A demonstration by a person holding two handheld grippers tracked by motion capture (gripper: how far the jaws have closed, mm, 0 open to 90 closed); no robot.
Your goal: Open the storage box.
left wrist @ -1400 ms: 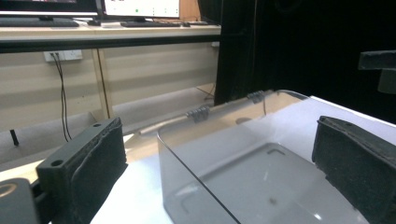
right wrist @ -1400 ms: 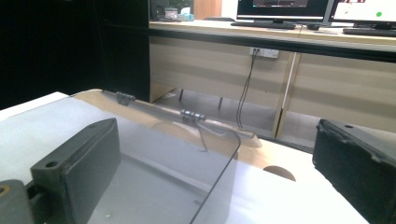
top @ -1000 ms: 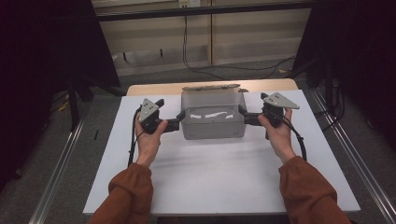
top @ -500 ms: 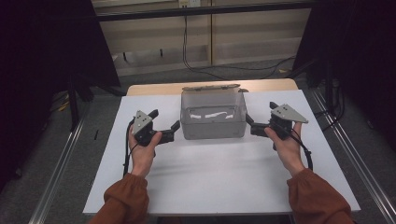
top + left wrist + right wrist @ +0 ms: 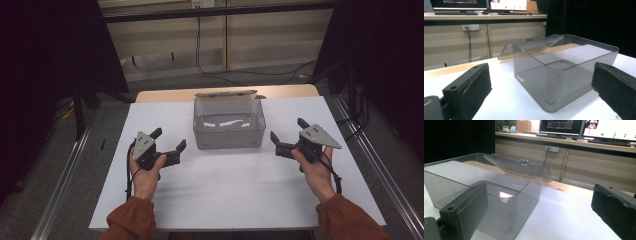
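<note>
A smoky grey, see-through plastic box with rounded corners (image 5: 229, 131) stands just above the middle of the high view, on the far half of a white table top (image 5: 235, 195). Its hinged clear lid (image 5: 227, 93) is folded back behind the rear wall and hangs over the far edge, where a strip of pale wood (image 5: 160, 95) borders the white surface. The box is empty; light glints off its floor. At the lower left of the frame the left gripper (image 5: 167, 141), black with a grey three-cornered plate on top, sits in the person's left hand (image 5: 146, 172), its jaws spread wide and aimed toward the box's near left corner, near it but not touching. At the right of the frame the right gripper (image 5: 289, 131) is held in the right hand (image 5: 315, 167), jaws likewise wide apart and empty, pointing at the box's right side with a gap of bare table between them. Both forearms wear rust-orange sleeves (image 5: 131, 222) at the bottom edge. In the left gripper view the box (image 5: 564, 70) fills the centre between the two black padded jaws, its lid (image 5: 529, 46) tilting away at upper centre. In the right gripper view the box (image 5: 486, 192) lies in the left half, partly behind the left-hand jaw, with monitors glowing along the top.
</note>
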